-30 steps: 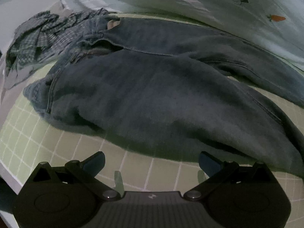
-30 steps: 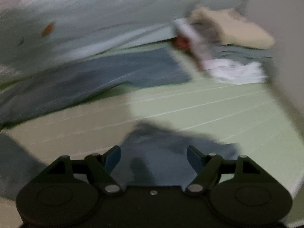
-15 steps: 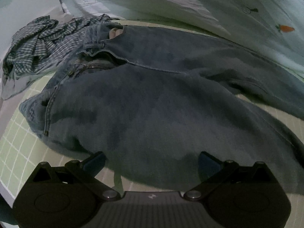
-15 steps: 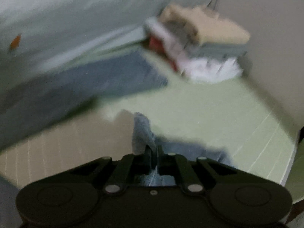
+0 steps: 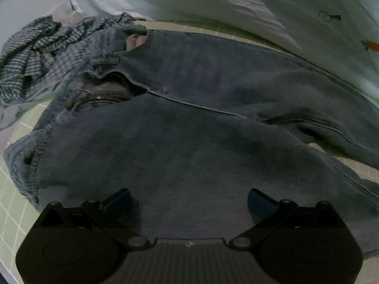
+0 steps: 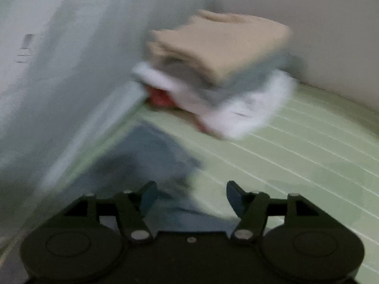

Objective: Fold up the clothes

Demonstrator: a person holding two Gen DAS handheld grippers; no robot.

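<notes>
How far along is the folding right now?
Done: a stack of folded clothes sits in the corner. In hand: nothing; the left claw hovers open over the jeans, the right claw is open above a leg end. Left: the jeans lie spread out, the plaid shirt crumpled.

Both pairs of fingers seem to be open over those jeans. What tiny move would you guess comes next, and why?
Probably the left gripper eases down and shuts on the jeans. Its fingers are spread wide right over the near denim edge, holding nothing. The right gripper is open too, over a trouser leg end, but that view is blurred, so it is harder to judge.
</notes>
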